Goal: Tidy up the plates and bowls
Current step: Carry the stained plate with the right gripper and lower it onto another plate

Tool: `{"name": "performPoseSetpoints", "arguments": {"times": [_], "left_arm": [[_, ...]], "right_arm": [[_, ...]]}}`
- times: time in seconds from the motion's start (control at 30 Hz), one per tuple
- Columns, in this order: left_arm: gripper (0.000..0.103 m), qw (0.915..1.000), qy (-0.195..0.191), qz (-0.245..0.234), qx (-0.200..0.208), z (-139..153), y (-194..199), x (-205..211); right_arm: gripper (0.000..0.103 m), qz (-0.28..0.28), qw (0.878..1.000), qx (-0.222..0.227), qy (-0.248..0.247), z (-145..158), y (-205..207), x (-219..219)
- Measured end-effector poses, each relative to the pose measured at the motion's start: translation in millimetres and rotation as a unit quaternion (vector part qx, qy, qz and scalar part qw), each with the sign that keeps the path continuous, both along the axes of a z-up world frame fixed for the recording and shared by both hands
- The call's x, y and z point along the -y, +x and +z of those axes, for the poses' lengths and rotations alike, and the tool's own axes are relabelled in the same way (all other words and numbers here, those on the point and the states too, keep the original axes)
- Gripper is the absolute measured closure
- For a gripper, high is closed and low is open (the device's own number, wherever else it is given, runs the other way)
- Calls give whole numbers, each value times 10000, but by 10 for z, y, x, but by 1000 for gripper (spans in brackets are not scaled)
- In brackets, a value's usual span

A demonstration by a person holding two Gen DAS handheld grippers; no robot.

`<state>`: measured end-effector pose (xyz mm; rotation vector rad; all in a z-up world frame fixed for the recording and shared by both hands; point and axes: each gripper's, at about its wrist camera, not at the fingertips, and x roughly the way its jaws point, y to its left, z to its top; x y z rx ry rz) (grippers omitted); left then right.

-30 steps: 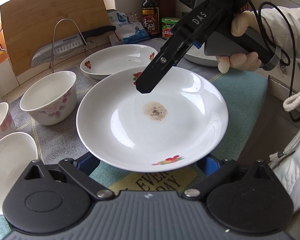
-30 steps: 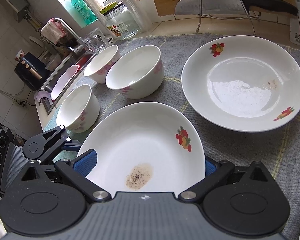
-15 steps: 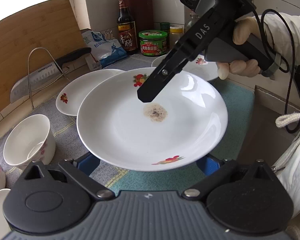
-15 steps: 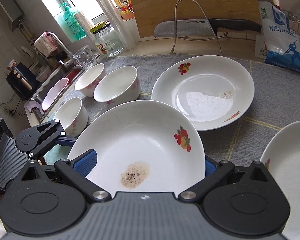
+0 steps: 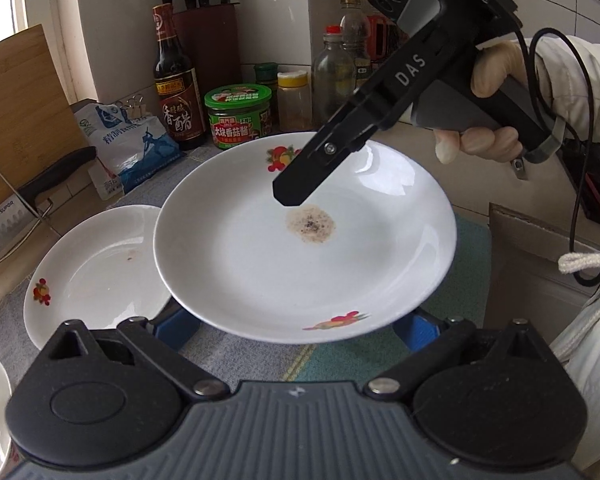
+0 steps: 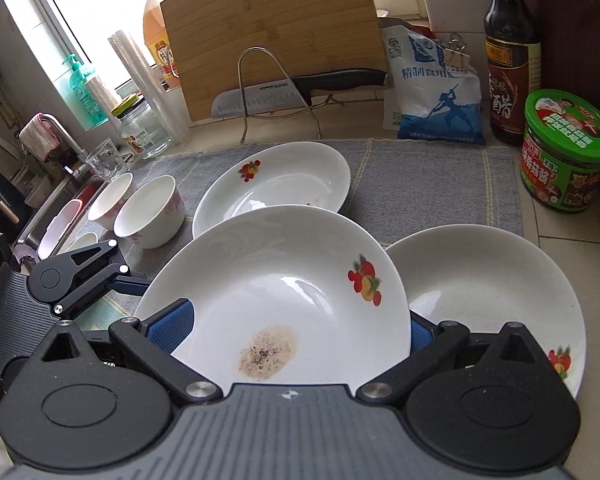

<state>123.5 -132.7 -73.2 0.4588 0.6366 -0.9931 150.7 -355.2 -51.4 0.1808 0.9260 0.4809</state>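
Kitchen surface with a grey mat, plates and bowls spread across it, one plate in the air.

Going left to right in the right wrist view: three bowls (image 6: 150, 216) stand loose at the mat's left edge by the sink, not nested; a plate (image 6: 276, 180) lies mid-mat; the stained plate (image 6: 284, 292) is held up above the mat; a third plate (image 6: 492, 288) rests near the right edge. Left tongs (image 5: 296, 334) and right tongs (image 6: 296, 338) each sit wide around a rim of the stained plate, which seems carried between them, though neither contact shows. Judging by this, sorting is barely begun: no stack exists, and this plate looks bound for the right-hand one. Both other plates and all bowls remain.
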Motion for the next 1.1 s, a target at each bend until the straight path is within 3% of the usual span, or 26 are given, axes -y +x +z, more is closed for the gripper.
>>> {"name": "performPoseSetpoints", "arguments": {"times": [0.43,1.1], "left_arm": [[2,9995,163,-239,-103,-107,340,435],[1,9978,517,-405,-57,-161,562,731]], "right_arm": [[0,-377,9991,-177,65,-210,148,574],[0,-639,9969,-368,262,-400,243,837]]}}
